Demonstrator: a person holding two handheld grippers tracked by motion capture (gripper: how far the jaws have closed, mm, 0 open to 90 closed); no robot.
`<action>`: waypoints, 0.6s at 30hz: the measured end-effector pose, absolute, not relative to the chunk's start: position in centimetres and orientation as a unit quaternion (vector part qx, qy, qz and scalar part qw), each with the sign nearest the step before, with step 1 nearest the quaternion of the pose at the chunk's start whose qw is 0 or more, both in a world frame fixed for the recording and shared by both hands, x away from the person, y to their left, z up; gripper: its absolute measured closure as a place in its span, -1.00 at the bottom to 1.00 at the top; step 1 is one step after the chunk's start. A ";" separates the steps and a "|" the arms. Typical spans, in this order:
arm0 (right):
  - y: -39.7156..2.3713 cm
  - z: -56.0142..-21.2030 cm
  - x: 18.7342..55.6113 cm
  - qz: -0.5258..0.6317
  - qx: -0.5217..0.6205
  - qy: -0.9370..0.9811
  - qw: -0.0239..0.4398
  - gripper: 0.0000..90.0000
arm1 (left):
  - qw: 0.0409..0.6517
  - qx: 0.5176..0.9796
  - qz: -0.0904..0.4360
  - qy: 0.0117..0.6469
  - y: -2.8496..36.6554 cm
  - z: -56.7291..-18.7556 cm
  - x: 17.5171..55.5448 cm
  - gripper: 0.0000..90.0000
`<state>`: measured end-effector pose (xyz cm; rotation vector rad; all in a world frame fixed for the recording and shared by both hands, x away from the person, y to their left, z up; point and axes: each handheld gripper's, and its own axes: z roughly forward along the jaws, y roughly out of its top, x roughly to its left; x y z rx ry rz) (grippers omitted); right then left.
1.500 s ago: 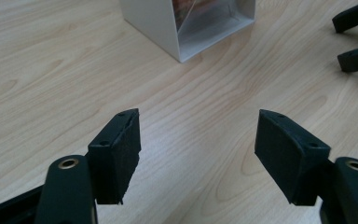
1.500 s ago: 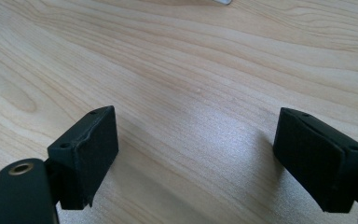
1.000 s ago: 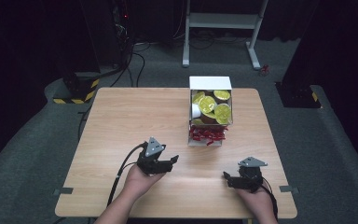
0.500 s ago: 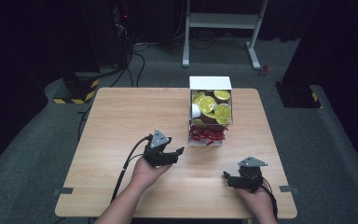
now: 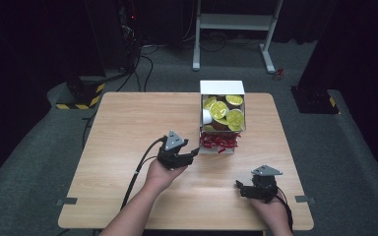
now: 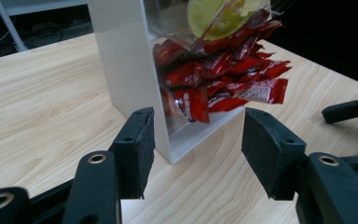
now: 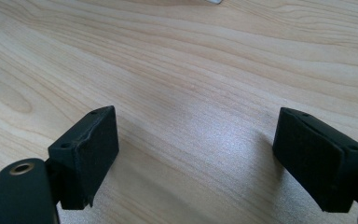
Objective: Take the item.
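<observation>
A white box stands at the table's right middle. Its back part holds yellow-lidded cups, and red packets spill from its clear front. My left gripper is just left of the box's front corner, pointing at it. In the left gripper view the left gripper is open and its jaws have just been closing. The box's white wall and the red packets lie just ahead, with nothing between the pads. My right gripper rests near the front right edge; the right gripper is open over bare wood.
The wooden table has bare wood to the left and in front of the box. On the dark floor behind stand a white metal frame, cables and a black-and-yellow striped base. The left gripper's cable trails over the front.
My left gripper has moved right toward the box's front corner and its jaws stand narrower. The right gripper has stayed in place.
</observation>
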<state>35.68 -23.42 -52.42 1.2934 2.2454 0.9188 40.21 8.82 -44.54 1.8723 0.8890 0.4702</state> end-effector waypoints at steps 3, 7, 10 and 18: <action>-23.4 -52.4 35.7 0.327 0.465 0.799 0.194 -0.68 | 0.485 0.769 0.196 0.367 8.0 -44.5 40.7 -0.07; -23.4 -52.4 35.7 0.327 0.466 0.799 0.194 -0.68 | 0.492 0.768 0.190 0.362 7.5 -44.5 41.1 -0.07; -23.4 -52.4 35.7 0.327 0.465 0.799 0.195 -0.68 | 0.488 0.771 0.196 0.358 6.6 -44.5 41.4 -0.06; -23.4 -52.4 35.7 0.327 0.465 0.799 0.195 -0.67 | 0.485 0.767 0.198 0.370 5.5 -44.5 42.4 0.15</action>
